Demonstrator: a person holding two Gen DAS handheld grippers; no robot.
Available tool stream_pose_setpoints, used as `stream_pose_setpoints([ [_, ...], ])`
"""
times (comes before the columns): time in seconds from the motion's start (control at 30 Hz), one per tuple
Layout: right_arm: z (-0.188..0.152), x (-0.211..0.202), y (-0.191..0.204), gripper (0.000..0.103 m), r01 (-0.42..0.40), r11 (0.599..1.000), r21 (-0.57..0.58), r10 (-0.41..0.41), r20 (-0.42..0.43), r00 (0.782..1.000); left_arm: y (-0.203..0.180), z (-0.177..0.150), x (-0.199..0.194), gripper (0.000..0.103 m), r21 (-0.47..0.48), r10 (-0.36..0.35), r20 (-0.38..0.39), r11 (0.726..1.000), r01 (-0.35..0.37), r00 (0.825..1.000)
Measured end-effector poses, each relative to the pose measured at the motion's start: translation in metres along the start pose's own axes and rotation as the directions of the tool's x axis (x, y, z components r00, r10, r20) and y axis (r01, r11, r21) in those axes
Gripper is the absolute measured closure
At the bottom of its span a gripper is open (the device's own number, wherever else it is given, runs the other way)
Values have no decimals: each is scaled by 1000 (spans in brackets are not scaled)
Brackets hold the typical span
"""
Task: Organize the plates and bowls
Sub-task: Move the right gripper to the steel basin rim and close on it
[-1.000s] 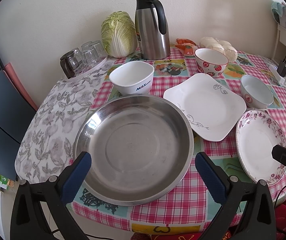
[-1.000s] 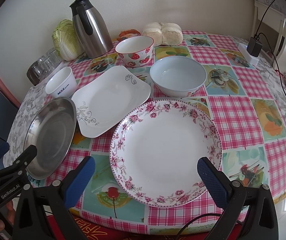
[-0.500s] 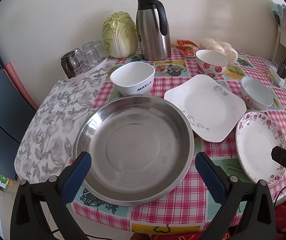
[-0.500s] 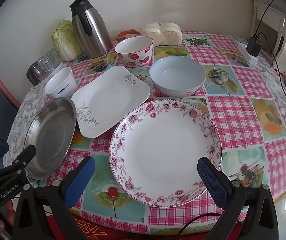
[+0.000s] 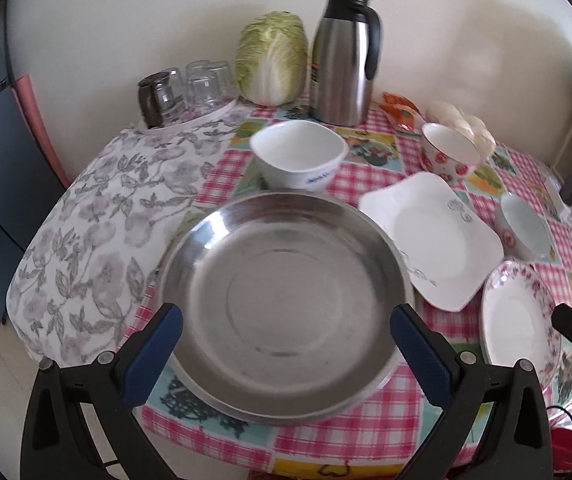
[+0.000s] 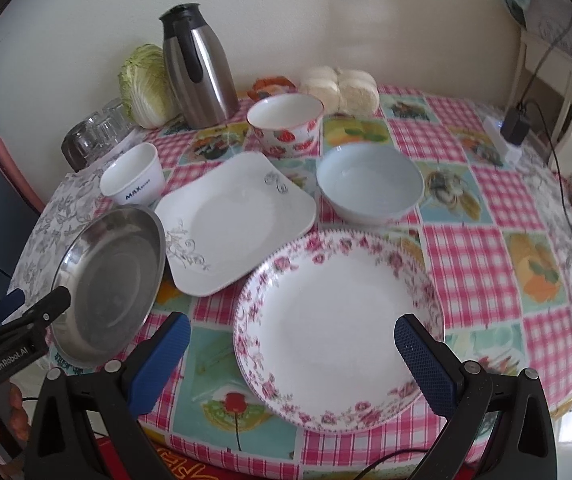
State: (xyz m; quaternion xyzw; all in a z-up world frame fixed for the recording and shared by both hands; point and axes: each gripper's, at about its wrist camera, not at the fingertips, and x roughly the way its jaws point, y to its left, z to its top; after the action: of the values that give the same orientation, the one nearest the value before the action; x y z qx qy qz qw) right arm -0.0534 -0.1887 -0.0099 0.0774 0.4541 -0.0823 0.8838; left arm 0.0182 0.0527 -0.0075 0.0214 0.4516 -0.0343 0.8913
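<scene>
A large steel plate [image 5: 286, 292] lies at the table's near left edge, and my left gripper [image 5: 286, 354] stands open just in front of it, fingers wide of its rim. The rose-rimmed round plate [image 6: 340, 320] lies before my right gripper [image 6: 294, 364], which is open too. Between them sits a square white plate [image 6: 233, 220] [image 5: 434, 236]. Behind stand a white cup-shaped bowl [image 5: 300, 156] [image 6: 133, 180], a strawberry-patterned bowl [image 6: 286, 124] [image 5: 450, 152] and a pale blue bowl [image 6: 370, 184] [image 5: 524, 226]. Nothing is held.
At the back stand a steel thermos jug [image 5: 344, 60], a cabbage [image 5: 271, 64], several upturned glasses [image 5: 185, 88] and white buns [image 6: 342, 88]. A charger and cable [image 6: 516, 128] lie at the far right. A grey floral cloth [image 5: 97, 216] covers the table's left side.
Both views have shifted a little: the table sits lower in the left wrist view and slightly blurred. The dishes have not moved and both grippers stay open.
</scene>
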Motion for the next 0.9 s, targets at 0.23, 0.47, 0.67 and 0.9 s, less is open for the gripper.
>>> stream_pose_setpoints([
  [0.23,17,3,22,0,-83,996,-26,84,30,996,43,7,3,0,-120,-15,56,993,22,998],
  [0.47,22,23,50,0,-151,986,-68,150,-18,988,67,10,17,0,-133,-22,59,991,30,998],
  [0.67,20,48,68,10,-198,977,-84,191,-83,978,76,7,28,0,-123,-3,73,992,12,997],
  [0.9,18,69,80,26,-266,959,-103,252,-129,959,96,8,51,0,-158,-14,32,987,19,999],
])
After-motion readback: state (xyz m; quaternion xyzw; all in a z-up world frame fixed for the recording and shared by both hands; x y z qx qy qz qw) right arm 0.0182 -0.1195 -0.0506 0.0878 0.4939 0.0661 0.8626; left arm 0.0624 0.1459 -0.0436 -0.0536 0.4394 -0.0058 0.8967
